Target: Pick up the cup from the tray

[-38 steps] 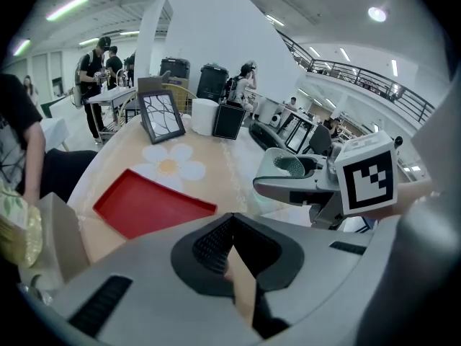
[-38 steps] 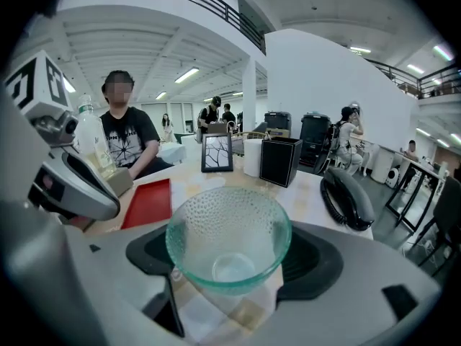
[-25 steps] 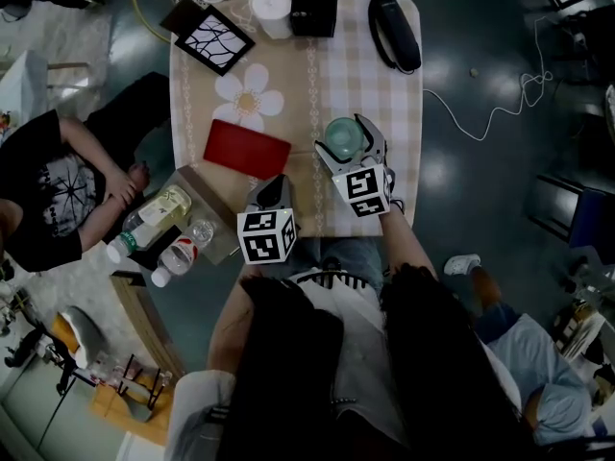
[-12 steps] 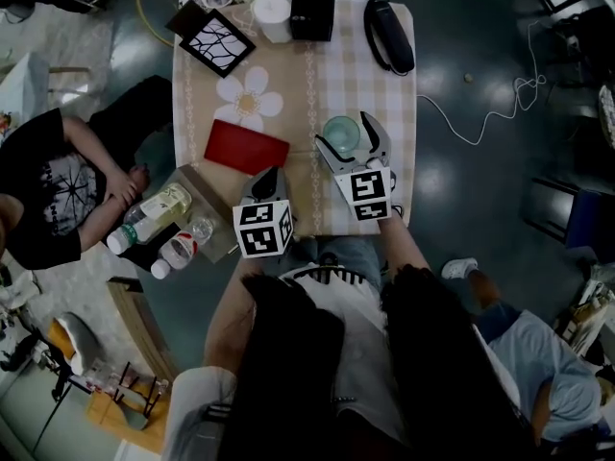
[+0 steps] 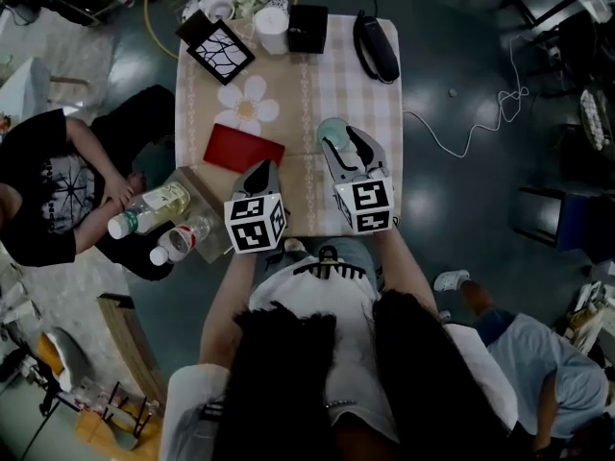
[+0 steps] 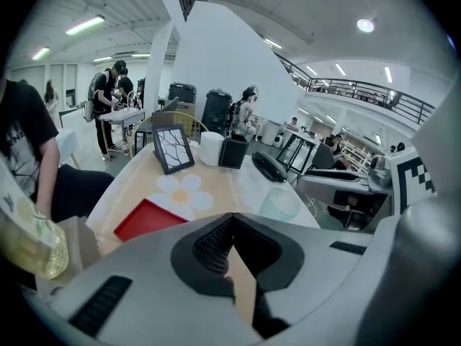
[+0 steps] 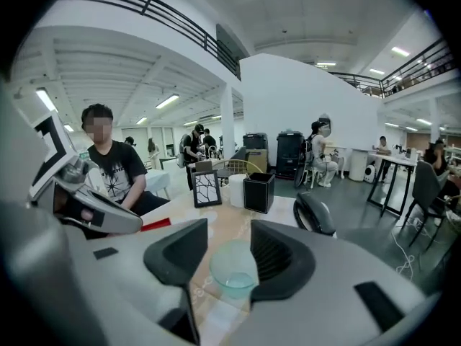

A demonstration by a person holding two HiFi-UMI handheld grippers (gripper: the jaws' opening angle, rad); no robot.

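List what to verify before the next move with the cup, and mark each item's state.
1. Cup between the jaws of the right gripper: ok, one jaw at each side, and it looks gripped.
2. Cup upright: ok, mouth up.
3. Cup lifted clear of the table: cannot tell.
4. Cup off the red tray: ok, the tray lies apart, to the cup's left in the head view.
5. Left gripper out of the way: ok, shut on nothing, near the table's front edge.
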